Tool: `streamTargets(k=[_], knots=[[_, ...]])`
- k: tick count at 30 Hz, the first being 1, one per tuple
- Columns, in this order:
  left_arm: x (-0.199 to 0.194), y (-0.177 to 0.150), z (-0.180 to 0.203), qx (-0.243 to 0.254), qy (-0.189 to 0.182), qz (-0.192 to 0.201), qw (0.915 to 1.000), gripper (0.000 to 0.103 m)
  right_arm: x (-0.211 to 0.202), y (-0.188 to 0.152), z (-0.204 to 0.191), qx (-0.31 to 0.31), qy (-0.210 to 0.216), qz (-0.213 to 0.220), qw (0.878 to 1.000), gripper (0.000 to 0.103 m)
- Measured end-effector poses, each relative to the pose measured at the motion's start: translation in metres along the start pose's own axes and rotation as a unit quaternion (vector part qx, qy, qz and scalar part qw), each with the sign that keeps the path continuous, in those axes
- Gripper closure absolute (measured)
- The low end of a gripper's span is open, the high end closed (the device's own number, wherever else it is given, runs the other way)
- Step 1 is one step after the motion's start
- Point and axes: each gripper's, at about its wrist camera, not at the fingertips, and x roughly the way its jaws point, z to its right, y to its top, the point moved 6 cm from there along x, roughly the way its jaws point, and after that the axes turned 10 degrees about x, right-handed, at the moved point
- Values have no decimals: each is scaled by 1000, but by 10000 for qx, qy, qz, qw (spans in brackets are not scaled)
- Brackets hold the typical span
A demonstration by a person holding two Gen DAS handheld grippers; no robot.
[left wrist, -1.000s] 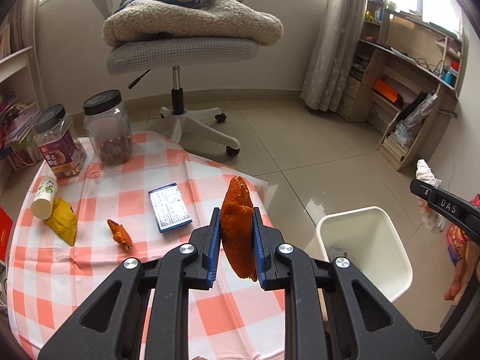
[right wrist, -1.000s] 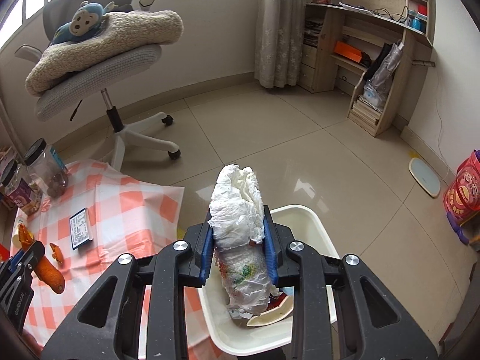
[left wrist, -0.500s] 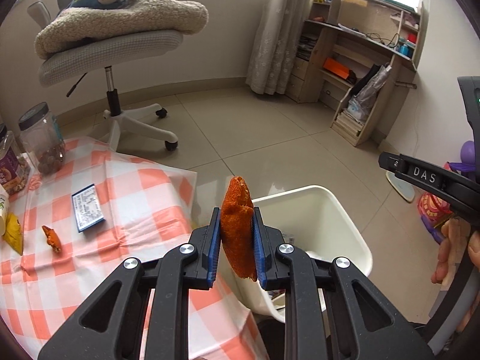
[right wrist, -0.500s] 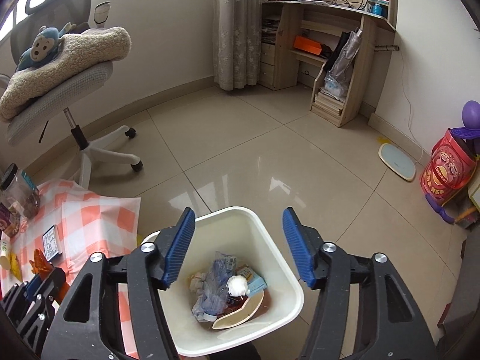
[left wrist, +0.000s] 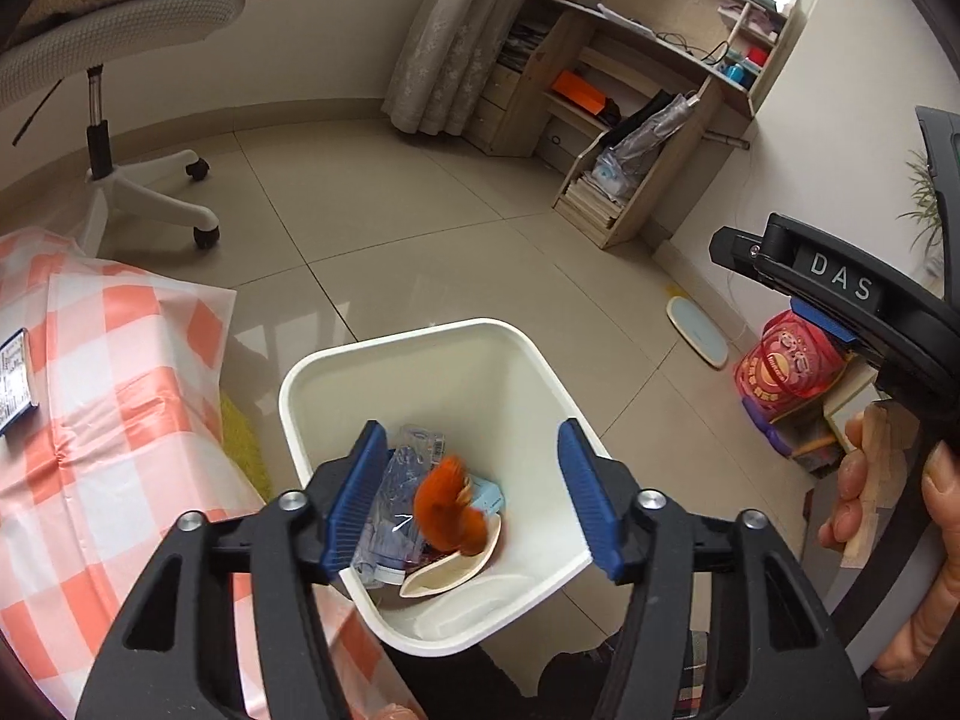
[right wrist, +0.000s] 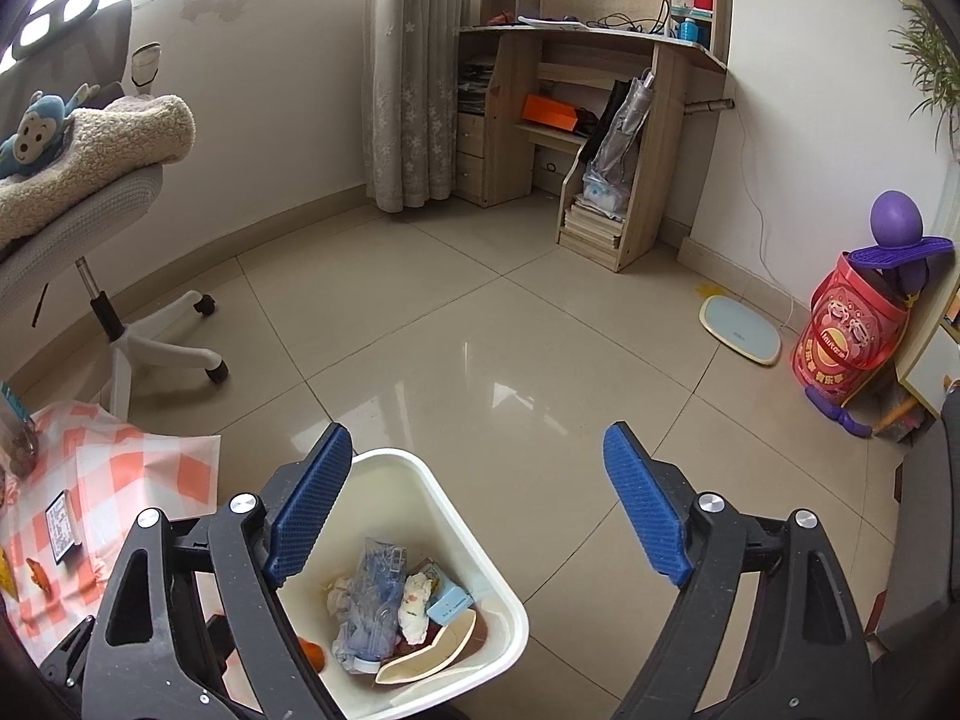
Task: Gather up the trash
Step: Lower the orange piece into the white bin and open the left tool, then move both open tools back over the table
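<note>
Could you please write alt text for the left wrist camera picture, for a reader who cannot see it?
The left gripper, its jaws just opened, hangs over a white trash bin while a blurred orange peel drops free among the wrappers inside. A checked tablecloth lies to the left; the right gripper shows at the right edge.

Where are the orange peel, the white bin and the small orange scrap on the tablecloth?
orange peel (left wrist: 447,507), left wrist view, blurred middle of the peel.
white bin (left wrist: 420,336), left wrist view, far rim.
small orange scrap (right wrist: 37,575), right wrist view, its middle, on the checked cloth.
</note>
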Motion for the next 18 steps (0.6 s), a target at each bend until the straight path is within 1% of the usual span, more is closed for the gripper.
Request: streamTargets(k=[1,3,5,8,10,14,18], knots=[[1,-1,1,1,-4,-11,10000,43,-1,1,0,-28,-30,39,10000,20],[0,0,-2,-35,70,-19,10000,43,-3,2,-2,-31,-58,116,9999,14],[-6,1,-9,-106,189,15,9998,43,-8,3,-5,-32,-62,218,9997,11],[-20,2,-22,-103,588,137,9981,43,-16,5,-13,-134,-91,413,9990,7],[-33,4,-33,-118,871,247,9958,43,-20,3,-21,-208,-52,463,9987,7],[-61,7,-56,-187,1440,484,9882,43,-27,-5,-43,-371,88,469,9982,7],[-91,8,-78,-214,2029,748,9761,41,-39,-12,-70,-570,223,592,9964,7]])
